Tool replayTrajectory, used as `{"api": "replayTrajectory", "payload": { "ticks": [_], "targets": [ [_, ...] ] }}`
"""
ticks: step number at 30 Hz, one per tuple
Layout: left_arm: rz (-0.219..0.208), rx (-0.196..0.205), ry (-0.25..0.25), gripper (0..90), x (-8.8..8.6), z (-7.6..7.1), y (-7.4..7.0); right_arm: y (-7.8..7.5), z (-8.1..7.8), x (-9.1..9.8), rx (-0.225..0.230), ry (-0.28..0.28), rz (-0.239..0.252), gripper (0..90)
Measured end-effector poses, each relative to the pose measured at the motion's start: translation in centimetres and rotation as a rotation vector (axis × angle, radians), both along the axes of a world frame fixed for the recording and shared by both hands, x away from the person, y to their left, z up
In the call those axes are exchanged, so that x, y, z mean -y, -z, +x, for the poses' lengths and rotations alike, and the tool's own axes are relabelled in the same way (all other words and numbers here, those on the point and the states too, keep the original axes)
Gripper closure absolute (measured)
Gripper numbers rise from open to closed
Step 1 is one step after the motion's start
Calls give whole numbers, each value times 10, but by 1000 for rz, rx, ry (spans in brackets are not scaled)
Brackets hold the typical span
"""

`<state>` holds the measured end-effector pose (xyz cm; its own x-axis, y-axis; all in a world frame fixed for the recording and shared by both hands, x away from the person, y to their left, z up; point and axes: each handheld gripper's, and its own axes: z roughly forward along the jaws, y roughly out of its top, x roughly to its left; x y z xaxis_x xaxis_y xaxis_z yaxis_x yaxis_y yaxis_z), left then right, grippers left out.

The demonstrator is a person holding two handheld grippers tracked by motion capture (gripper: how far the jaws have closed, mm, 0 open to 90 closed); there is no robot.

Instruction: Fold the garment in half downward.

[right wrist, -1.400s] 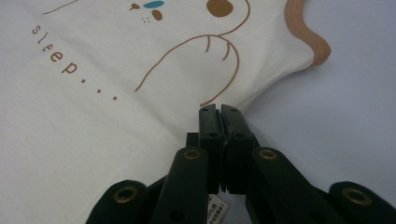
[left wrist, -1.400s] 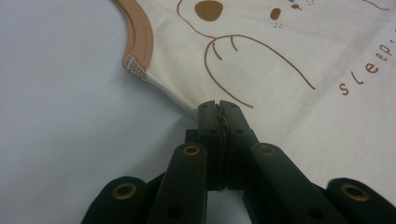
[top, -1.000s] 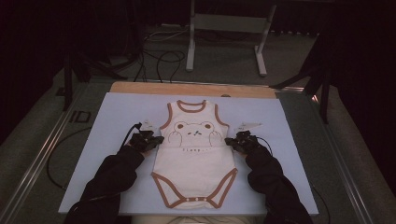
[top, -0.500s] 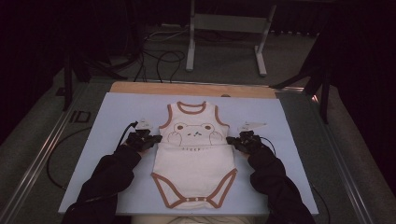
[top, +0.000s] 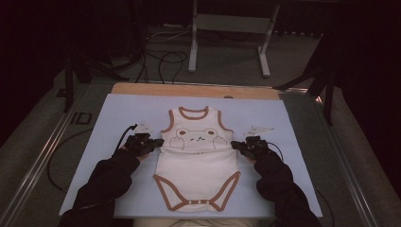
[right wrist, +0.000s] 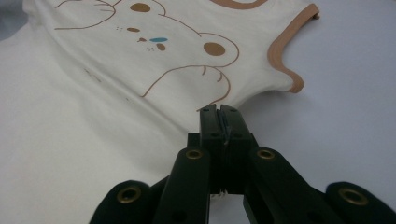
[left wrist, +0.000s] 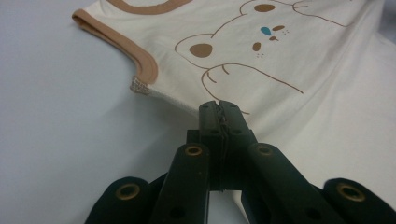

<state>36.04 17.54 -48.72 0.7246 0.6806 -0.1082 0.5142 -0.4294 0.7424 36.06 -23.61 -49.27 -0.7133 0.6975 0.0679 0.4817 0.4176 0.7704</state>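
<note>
A cream baby bodysuit (top: 196, 165) with brown trim and a bear drawing lies face up on a pale blue mat (top: 118, 113). My left gripper (top: 153, 144) is shut on its left side edge just below the armhole. My right gripper (top: 236, 145) is shut on the opposite side edge at the same height. In the left gripper view the jaws (left wrist: 218, 108) pinch the side seam, with the bear's face on the bodysuit (left wrist: 303, 56) beyond them. In the right gripper view the jaws (right wrist: 218, 111) clamp the cloth (right wrist: 93, 93) below the brown armhole trim. A crease runs across the garment between the two grips.
A wooden strip (top: 189, 90) borders the mat's far edge. Beyond it stand a metal frame (top: 231, 23) and loose cables (top: 161, 61) on the floor. A metal rail (top: 42, 156) runs along the left side. Bare mat lies to either side of the bodysuit.
Both grippers have risen slightly with the bodysuit's side edges in them. The garment's middle has lifted into a crease.
</note>
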Motion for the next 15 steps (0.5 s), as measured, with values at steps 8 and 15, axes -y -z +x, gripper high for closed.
{"api": "replayTrajectory", "payload": {
  "ticks": [8, 15],
  "targets": [
    [18, -7, 47, 900, -1, -17, -3, -6, -18, -2, 9, -22, -9, 899],
    [23, -14, 78, 900, -2, -32, -3, -7, -34, -2, 4, -46, -13, 898]
  ]
}}
